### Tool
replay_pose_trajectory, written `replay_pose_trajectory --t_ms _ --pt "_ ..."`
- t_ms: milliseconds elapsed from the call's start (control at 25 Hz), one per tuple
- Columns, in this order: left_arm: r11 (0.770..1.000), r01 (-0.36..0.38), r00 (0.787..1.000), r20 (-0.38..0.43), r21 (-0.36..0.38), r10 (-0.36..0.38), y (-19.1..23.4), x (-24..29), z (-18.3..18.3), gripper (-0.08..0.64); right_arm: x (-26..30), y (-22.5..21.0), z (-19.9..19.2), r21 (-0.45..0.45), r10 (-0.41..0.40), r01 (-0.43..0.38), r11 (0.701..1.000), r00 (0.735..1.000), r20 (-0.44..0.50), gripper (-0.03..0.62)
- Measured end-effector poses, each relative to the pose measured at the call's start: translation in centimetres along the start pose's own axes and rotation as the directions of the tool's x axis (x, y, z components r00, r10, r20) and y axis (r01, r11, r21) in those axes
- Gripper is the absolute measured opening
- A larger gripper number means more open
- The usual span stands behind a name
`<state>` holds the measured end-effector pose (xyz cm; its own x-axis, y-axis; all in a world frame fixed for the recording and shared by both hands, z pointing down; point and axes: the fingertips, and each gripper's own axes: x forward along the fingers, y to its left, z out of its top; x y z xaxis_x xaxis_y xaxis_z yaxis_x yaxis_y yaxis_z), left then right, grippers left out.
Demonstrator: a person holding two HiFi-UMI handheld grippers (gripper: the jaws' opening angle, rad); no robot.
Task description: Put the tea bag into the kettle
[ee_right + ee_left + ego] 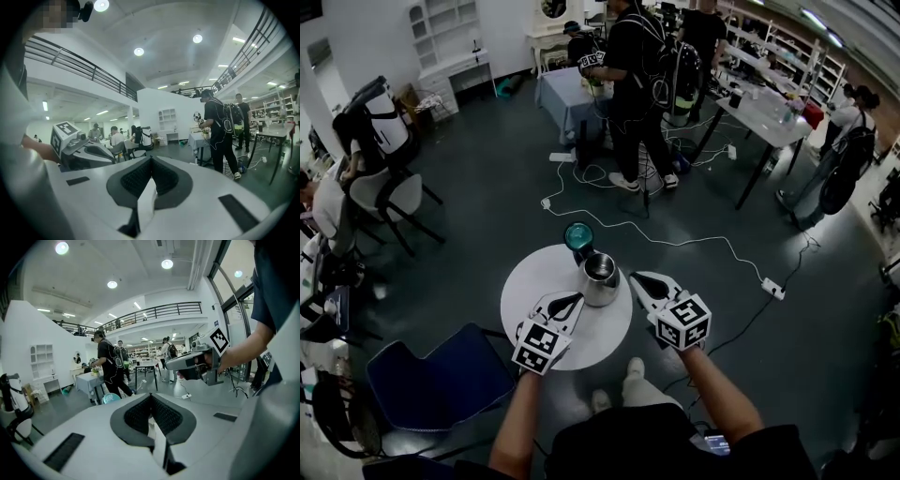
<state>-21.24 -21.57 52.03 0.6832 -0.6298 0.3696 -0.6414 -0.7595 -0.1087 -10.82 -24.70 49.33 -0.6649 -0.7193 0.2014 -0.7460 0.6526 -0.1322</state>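
Observation:
A steel kettle [600,277] with an open top stands at the far right of a round white table [534,281]. Just behind it is a teal round thing [578,234], whose top also shows as the teal round thing [111,398]. My left gripper [570,298] hovers just left of the kettle and my right gripper [639,278] just right of it, both raised and level. In its own view the left gripper [151,397] has its jaws shut, as does the right gripper [151,159]. A pale sliver shows below each seam; I cannot tell what it is. No tea bag is visible.
A blue chair [441,375] stands at the table's near left. White cables and a power strip [772,288] lie on the dark floor beyond. A person in black [633,94] stands by work tables [759,112] farther back. Grey chairs [389,197] stand at the left.

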Motion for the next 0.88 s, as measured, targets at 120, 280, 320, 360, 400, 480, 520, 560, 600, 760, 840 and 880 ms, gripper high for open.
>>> replay_pose_trajectory --t_ms 120,280,320,360,400,480,520,560,600,760,840,880 --pt "1.000 -0.008 1.000 0.016 -0.008 0.008 -0.3 -1.4 -0.4 0.017 -0.3 1.5 -0.4 0.001 0.003 -0.003 1.000 1.000 0.002 0.015" --pt "1.000 -0.013 0.999 0.031 -0.027 0.014 -0.7 -2.3 -0.4 0.017 -0.6 2.6 -0.5 -0.010 0.016 -0.016 1.000 1.000 -0.002 0.015" --pt "0.999 -0.012 0.999 0.033 -0.030 0.013 -0.9 -2.4 -0.4 0.016 -0.6 2.7 -0.5 -0.011 0.016 -0.016 1.000 1.000 0.000 0.016" --pt "0.999 -0.011 0.999 0.035 -0.033 0.012 -1.0 -2.5 -0.3 0.016 -0.7 2.7 -0.3 -0.011 0.017 -0.017 1.000 1.000 0.002 0.015" --pt "0.999 -0.010 0.999 0.038 -0.036 0.011 -1.1 -2.5 -0.1 0.015 -0.8 2.7 -0.2 -0.010 0.017 -0.017 1.000 1.000 0.005 0.015" --pt "0.999 -0.006 0.999 0.047 -0.043 0.008 -1.4 -2.4 0.3 0.016 -1.1 2.6 0.0 -0.011 0.018 -0.018 1.000 1.000 0.008 0.015" --pt "0.999 -0.004 0.999 0.052 -0.045 0.006 -1.7 -2.3 0.5 0.015 -1.3 2.6 0.0 -0.012 0.019 -0.019 1.000 1.000 0.009 0.017" --pt "0.999 -0.002 0.998 0.056 -0.044 0.004 -1.9 -2.1 0.8 0.016 -1.5 2.5 0.1 -0.012 0.019 -0.018 1.000 1.000 0.010 0.015" --pt "0.999 0.001 0.998 0.059 -0.042 0.002 -2.2 -2.0 1.1 0.015 -1.8 2.3 0.2 -0.012 0.018 -0.018 1.000 1.000 0.012 0.015" --pt "0.999 0.008 0.996 0.087 -0.046 -0.004 -3.4 -1.5 2.3 0.017 -3.1 1.7 0.5 -0.013 0.015 -0.015 1.000 1.000 0.020 0.015" --pt "1.000 0.003 0.996 0.094 -0.031 0.000 -4.3 -1.4 2.9 0.017 -4.0 1.5 0.5 -0.015 0.017 -0.016 1.000 1.000 0.021 0.015" --pt "1.000 -0.002 0.995 0.096 -0.020 0.004 -4.9 -1.3 3.3 0.017 -4.5 1.4 0.6 -0.015 0.018 -0.017 1.000 1.000 0.021 0.015"
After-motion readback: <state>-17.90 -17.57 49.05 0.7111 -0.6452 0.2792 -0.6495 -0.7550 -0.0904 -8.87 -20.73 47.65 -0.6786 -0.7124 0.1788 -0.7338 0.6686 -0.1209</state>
